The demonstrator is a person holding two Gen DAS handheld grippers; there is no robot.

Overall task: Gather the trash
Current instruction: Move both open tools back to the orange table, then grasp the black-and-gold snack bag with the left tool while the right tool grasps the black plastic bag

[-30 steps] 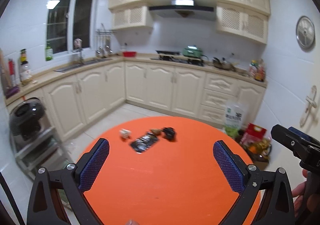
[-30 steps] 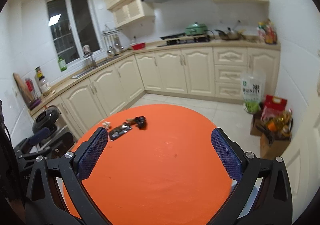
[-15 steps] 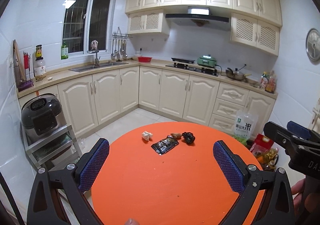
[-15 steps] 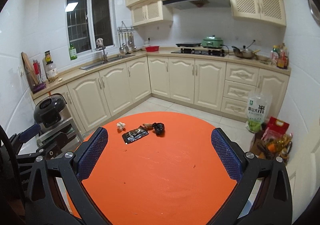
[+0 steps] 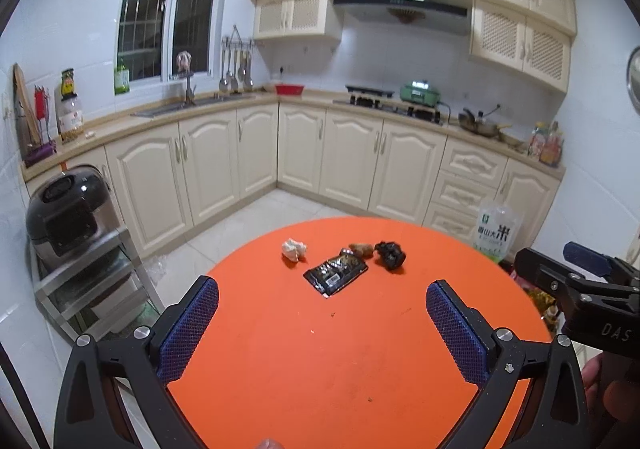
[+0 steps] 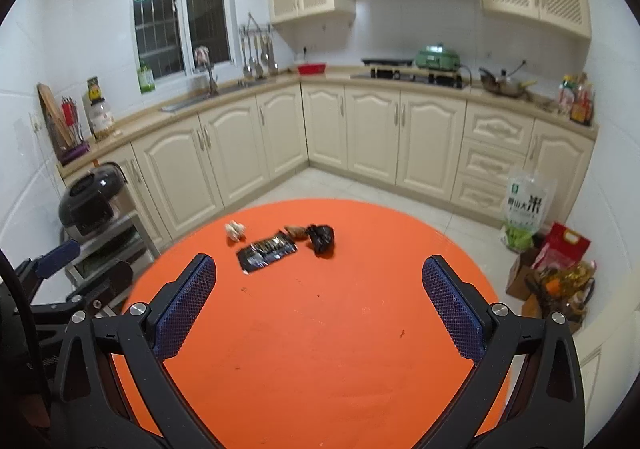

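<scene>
Four pieces of trash lie in a loose row on the far part of the round orange table (image 5: 320,369): a crumpled white wad (image 5: 294,249) at left; a flat black foil wrapper (image 5: 336,274), lying askew; a small brown scrap (image 5: 361,248) touching the wrapper's far corner; a crumpled black lump (image 5: 391,255) at right.

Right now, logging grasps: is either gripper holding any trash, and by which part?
Nothing is held. The left gripper and the right gripper are both open above the orange table.
</scene>
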